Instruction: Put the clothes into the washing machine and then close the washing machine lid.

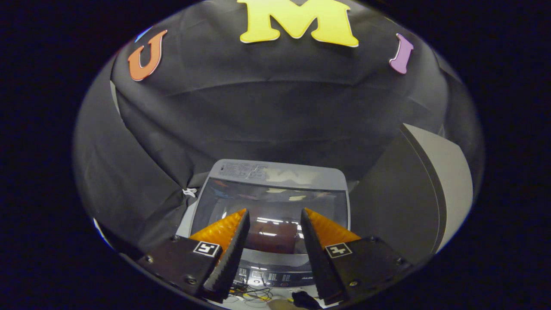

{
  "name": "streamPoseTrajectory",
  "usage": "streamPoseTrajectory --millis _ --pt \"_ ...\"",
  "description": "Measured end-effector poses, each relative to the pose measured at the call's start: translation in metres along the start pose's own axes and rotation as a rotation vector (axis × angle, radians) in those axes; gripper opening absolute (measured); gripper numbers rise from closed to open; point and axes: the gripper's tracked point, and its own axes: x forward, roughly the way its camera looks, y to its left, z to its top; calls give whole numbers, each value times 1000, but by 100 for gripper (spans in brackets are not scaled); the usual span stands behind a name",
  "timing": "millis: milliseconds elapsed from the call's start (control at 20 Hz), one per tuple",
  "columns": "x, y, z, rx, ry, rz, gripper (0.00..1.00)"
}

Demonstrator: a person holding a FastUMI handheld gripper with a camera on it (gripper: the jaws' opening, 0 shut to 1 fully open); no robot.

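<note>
Here the gripper (274,215) is held above and before the washing machine (271,206), its fingers apart with nothing between them. The lid (269,215), a glossy dark pane, appears to lie flat over the tub. Something dark can be glimpsed through it, but whether it is laundry cannot be told. No loose clothes are made out; a small dark object (304,299) and some thin cables (252,295) lie below the control panel (267,274), what the object is being unclear. Judged from this, either the closing step is done or loading is not begun. If clothes remain, they must be found and the lid lifted.
</note>
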Motion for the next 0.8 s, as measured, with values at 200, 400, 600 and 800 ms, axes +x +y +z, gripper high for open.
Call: streamPoseTrajectory --millis 200,400,600,800 --pt "-4 0 4 -41 -53 30 75" --pt "-20 -5 3 -82 -118 69 75" --pt "-66 -23 -1 -72 -194 94 75" --pt "-165 -58 -1 -77 -356 82 75"
